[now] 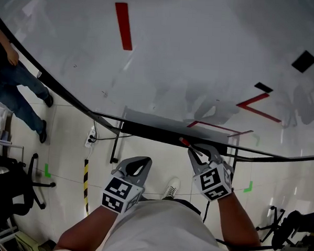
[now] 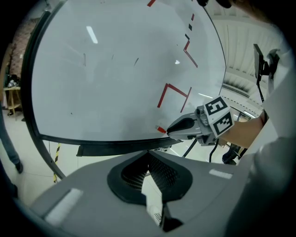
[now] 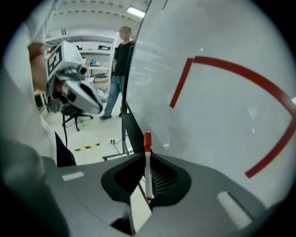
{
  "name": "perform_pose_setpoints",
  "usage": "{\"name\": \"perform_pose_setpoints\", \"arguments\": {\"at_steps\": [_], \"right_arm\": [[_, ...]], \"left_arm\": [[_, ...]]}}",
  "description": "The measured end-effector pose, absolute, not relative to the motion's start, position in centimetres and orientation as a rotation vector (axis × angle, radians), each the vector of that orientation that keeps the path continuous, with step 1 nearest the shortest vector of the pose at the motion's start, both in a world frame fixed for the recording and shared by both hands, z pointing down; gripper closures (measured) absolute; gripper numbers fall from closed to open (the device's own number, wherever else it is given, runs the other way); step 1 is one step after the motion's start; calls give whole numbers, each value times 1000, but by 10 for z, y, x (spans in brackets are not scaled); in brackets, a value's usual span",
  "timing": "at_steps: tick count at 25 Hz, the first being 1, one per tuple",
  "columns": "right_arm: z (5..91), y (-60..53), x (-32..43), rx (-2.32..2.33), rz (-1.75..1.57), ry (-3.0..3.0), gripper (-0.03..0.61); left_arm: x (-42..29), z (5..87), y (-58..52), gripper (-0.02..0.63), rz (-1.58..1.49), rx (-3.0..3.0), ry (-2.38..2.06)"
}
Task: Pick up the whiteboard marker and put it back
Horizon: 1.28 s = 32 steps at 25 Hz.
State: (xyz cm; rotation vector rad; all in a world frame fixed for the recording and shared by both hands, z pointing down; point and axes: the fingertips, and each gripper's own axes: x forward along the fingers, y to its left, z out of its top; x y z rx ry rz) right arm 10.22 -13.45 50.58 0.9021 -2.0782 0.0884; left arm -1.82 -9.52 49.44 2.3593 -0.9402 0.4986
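Red-capped marker (image 3: 147,173) lies pinched along the right gripper (image 1: 196,149), cap aimed at the board ledge (image 1: 146,129) just ahead. Left gripper (image 2: 149,155) is pressed together, empty.

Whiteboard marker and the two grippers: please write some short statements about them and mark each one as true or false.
1. The right gripper holds the whiteboard marker between its fingers. True.
2. The marker's cap is blue. False: the cap is red.
3. The left gripper holds an eraser. False: its fingers are together with nothing between them.
4. Red lines are drawn on the whiteboard. True.
5. Nobody else is in the room. False: a person stands near the whiteboard's left end.
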Motion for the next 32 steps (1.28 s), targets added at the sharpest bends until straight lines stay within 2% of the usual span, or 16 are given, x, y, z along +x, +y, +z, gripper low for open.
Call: {"name": "perform_pose_setpoints", "arguments": {"at_steps": [5, 13, 32], "right_arm": [[465, -117, 113, 1072, 302, -2253, 538], [420, -86, 135, 1282, 437, -2409, 538], [409, -38, 145, 1393, 533, -2463, 538]], "left_arm": [[-6, 482, -96, 597, 482, 2407, -929], [9, 467, -90, 597, 457, 2458, -910], [33, 440, -75, 598, 438, 2567, -839]]}}
